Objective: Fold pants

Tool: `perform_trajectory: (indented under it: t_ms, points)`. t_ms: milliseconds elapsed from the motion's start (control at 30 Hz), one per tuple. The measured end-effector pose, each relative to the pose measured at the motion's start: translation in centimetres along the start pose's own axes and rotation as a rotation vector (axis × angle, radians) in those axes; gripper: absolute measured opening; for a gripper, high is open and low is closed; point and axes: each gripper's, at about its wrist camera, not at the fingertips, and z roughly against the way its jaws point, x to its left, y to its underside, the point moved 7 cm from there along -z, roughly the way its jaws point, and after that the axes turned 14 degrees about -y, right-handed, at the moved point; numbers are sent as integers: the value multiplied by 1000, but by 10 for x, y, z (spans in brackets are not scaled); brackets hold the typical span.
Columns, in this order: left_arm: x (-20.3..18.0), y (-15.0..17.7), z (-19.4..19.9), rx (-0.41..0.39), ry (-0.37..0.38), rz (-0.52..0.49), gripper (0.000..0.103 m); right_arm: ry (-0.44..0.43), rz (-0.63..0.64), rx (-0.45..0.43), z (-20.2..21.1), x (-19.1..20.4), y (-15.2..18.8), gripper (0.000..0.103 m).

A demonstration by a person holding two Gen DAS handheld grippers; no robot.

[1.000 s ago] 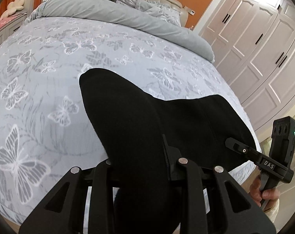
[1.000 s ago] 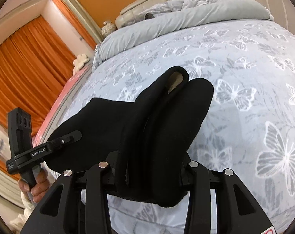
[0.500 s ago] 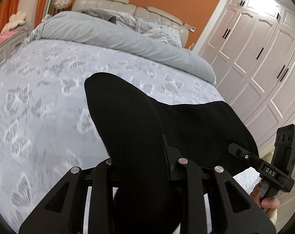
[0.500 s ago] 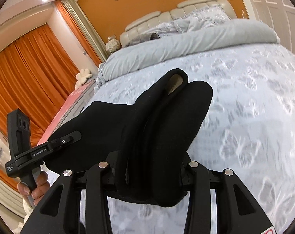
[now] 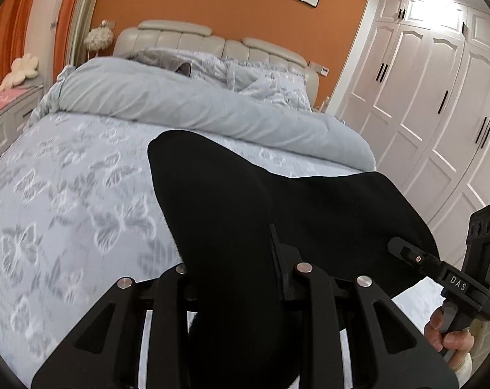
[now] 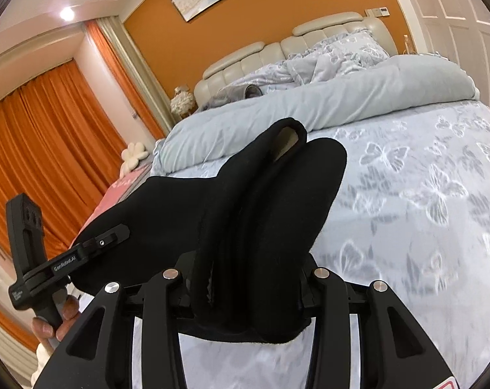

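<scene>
We are holding the black pants [image 5: 232,227] up over the foot of the bed [image 5: 66,194], one gripper at each end of a bunched edge. The left gripper [image 5: 236,278] is clenching a thick fold of the cloth, and that fold is swallowing its fingertips, so we are seeing only the black linkage arms either side of it. The right gripper [image 6: 248,291] is gripping a fatter, doubled-over roll, and its pads are buried in the fabric too. In the right wrist view the roll is rising ahead of us with a pale lining peeking out near its top. Between the two tools the pants are stretching in a dark sheet that is blocking the near part of the butterfly-print bedspread [image 6: 423,194]; whether the lower hem is touching the bed we cannot tell, since the cloth is dropping out of sight below both frames. At the picture edges we are catching each opposite gripper with only a few fingers of the hand [image 5: 449,334] around its handle, the rest cut off. The bedspread pattern is smearing with blur. Further back, a grey duvet [image 5: 180,97], the padded headboard [image 6: 277,55] and the white wardrobe doors [image 5: 439,97] are showing.
</scene>
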Motion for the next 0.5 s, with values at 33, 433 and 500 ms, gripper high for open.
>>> perform_trajectory:
  t_ms: [33, 433, 500]
  points:
    - [0, -3, -10, -5, 2, 2, 26, -2, 3, -11, -7, -9, -5, 39]
    - [19, 71, -200, 173, -25, 25, 31, 87, -149, 130, -118, -169, 58, 53]
    - [31, 99, -219, 171, -68, 31, 63, 100, -172, 135, -124, -194, 80, 62]
